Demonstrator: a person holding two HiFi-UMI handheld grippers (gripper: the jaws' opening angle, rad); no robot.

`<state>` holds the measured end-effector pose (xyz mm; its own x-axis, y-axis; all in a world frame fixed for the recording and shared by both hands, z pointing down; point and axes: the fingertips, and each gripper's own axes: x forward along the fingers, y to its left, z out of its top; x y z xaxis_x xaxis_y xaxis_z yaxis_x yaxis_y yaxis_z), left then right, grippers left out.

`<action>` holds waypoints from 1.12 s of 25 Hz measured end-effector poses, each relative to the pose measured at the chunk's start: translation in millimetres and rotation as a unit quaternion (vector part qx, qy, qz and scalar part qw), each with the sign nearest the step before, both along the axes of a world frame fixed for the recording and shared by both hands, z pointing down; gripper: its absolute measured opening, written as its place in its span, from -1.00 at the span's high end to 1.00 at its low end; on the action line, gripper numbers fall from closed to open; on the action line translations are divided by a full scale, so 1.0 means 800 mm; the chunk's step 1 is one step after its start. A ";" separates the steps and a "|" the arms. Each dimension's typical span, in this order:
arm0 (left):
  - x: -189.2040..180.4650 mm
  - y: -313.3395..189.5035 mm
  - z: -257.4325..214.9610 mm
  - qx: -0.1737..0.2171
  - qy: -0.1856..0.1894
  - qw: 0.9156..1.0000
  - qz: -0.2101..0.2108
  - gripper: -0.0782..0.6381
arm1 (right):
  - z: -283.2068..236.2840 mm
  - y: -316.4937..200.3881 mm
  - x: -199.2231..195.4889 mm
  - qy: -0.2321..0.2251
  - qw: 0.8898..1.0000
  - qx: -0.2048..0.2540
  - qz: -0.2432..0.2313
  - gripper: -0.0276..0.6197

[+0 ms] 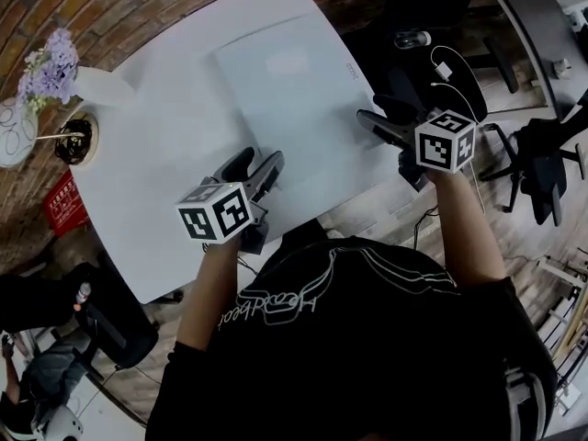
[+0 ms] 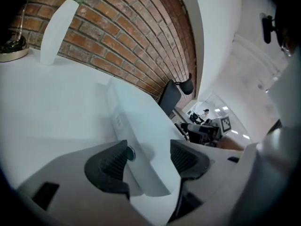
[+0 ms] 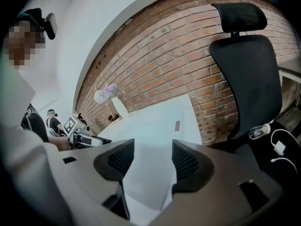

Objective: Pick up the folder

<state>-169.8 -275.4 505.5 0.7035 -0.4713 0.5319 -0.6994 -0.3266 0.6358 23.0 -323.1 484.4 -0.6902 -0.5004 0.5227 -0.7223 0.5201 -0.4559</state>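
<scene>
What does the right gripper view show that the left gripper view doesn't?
Only the right gripper view: a white charger and cable at lower right.
Only the left gripper view: the round snap on the folder.
Both: the folder, the white table, the brick wall, and the vase of purple flowers. The left gripper and right gripper each have jaws apart over the folder.

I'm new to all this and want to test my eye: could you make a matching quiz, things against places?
1. pale flat plastic folder
2. white vase of purple flowers
3. black high-backed office chair
4. left gripper

a. off the white table, by the brick wall
b. jaws apart at the folder's corner
c. table's far corner
d. flat on the table

Pairs: 1-d, 2-c, 3-a, 4-b.
</scene>
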 end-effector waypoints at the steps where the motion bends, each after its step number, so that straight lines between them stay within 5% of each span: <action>1: 0.000 -0.001 0.003 -0.003 -0.002 1.000 0.000 0.03 | 0.006 -0.005 0.001 0.006 1.000 -0.004 -0.003 0.26; 28: 0.009 -0.008 0.031 -0.026 -0.043 0.997 -0.053 0.08 | 0.058 -0.017 0.009 -0.002 0.997 -0.054 -0.061 0.28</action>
<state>-162.8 -282.2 530.5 0.6018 -0.5107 0.6140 -0.7810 -0.2154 0.5862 30.1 -337.0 530.7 -0.7445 -0.3534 0.5664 -0.6549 0.5516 -0.5166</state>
